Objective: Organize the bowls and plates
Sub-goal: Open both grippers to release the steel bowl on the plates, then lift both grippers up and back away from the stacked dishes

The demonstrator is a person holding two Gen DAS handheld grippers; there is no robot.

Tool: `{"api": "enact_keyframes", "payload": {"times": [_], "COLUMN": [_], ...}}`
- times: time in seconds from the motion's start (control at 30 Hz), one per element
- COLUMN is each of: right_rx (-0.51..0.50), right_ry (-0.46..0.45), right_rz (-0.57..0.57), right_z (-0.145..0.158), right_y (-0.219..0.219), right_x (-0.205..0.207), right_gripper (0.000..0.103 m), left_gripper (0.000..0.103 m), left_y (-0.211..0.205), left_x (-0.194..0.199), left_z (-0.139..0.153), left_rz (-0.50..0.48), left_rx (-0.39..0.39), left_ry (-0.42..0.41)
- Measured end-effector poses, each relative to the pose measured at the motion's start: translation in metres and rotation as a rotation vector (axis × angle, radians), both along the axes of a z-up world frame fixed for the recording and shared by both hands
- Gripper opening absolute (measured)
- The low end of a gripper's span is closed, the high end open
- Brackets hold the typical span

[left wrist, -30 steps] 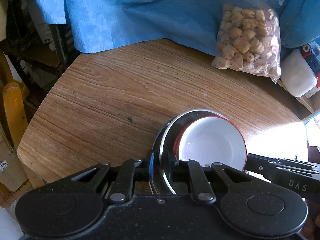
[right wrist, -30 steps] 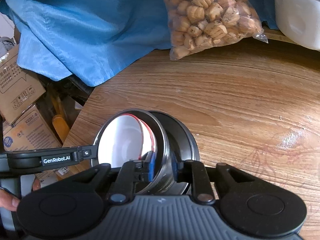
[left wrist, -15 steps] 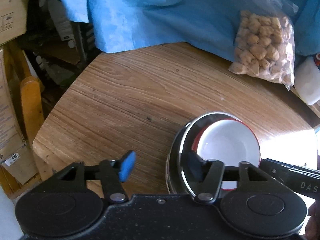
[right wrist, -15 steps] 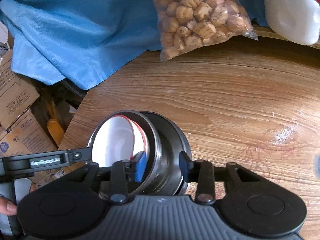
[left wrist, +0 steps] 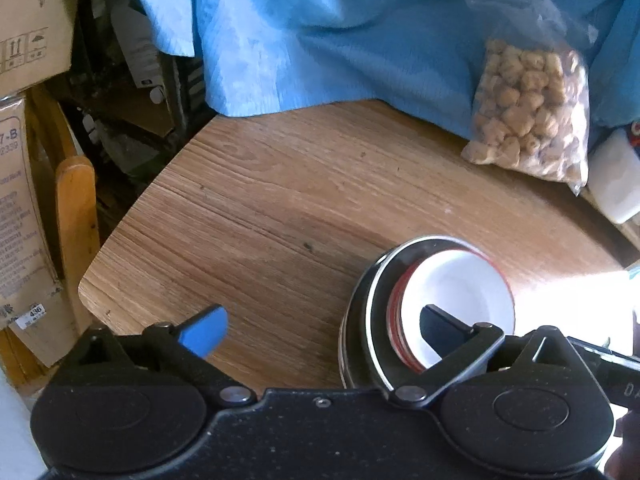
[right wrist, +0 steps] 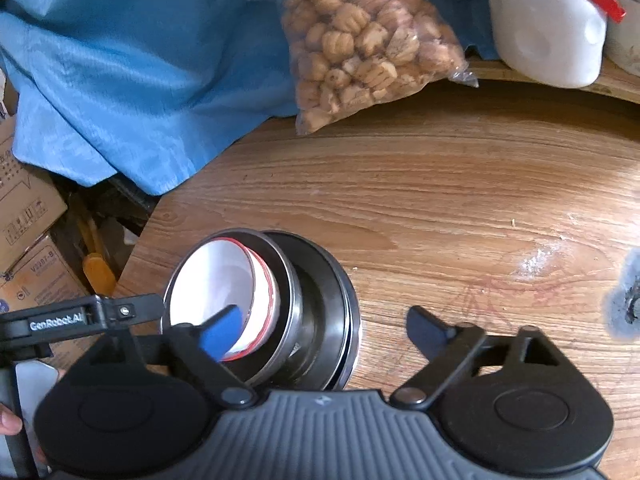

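A white bowl with a red rim (left wrist: 460, 288) (right wrist: 216, 276) sits nested in a tilted steel bowl (left wrist: 374, 308) (right wrist: 286, 300), which rests on wider dark steel dishes (right wrist: 336, 296) on the wooden table (left wrist: 280, 200). My left gripper (left wrist: 320, 332) straddles the stack's near-left rim. Its jaws are opening, the blue pad out over bare wood and the dark finger inside the white bowl, neither pressing. My right gripper (right wrist: 324, 330) straddles the opposite rim. Its jaws are opening too, with the blue pad in front of the white bowl and the dark finger over the table.
A crumpled blue cloth (left wrist: 360, 32) and a clear bag of brown snacks (right wrist: 360, 44) lie at the table's far side, beside a white plastic jug (right wrist: 548, 36). Cardboard boxes (left wrist: 24, 216) and a wooden chair back (left wrist: 76, 216) stand past the rounded left table edge.
Both grippers were shut on the rims of the stacked bowls a second ago. Both have let go and spread wide. The stack stays on the table.
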State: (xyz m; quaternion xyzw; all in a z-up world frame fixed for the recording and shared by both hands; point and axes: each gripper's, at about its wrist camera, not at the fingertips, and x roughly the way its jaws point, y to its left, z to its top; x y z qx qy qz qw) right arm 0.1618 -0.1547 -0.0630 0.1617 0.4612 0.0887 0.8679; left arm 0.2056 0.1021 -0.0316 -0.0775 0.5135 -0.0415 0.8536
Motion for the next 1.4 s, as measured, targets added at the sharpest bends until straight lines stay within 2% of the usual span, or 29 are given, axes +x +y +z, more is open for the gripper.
{"api": "enact_keyframes", "payload": {"times": [0.23, 0.47, 0.67, 0.87, 1.03, 1.17, 1.4], "right_rx": [-0.025, -0.037, -0.068, -0.101, -0.113, -0.101, -0.104], "right_ry": [-0.033, -0.089, -0.144, -0.161, -0.181, -0.191, -0.214], "right_rz": [-0.014, -0.037, -0.044, -0.033, 0.005, 0.017, 0.119], "right_z": [0.002, 0.002, 0.004, 0.010, 0.014, 0.020, 0.029], "right_y": [0.002, 0.004, 0.006, -0.001, -0.012, -0.028, -0.047], "right_x": [-0.013, -0.022, -0.026, -0.029, -0.033, -0.036, -0.043], "right_gripper": [0.102, 0.102, 0.103, 0.103, 0.103, 0.103, 0.103], "left_gripper": [0.102, 0.102, 0.102, 0.102, 0.102, 0.102, 0.102], "left_y": [0.004, 0.010, 0.000, -0.013, -0.023, -0.034, -0.048], "left_x": [-0.007, -0.018, -0.021, -0.025, -0.031, -0.041, -0.077], "left_z": [0.001, 0.012, 0.017, 0.020, 0.023, 0.026, 0.035], "left_rz": [0.012, 0.030, -0.012, -0.026, 0.030, 0.083, 0.181], "left_rx": [-0.008, -0.043, -0.011, 0.004, 0.018, 0.102, 0.112], "left_ry": [-0.011, -0.144, -0.258, -0.289, -0.308, -0.307, -0.318]}}
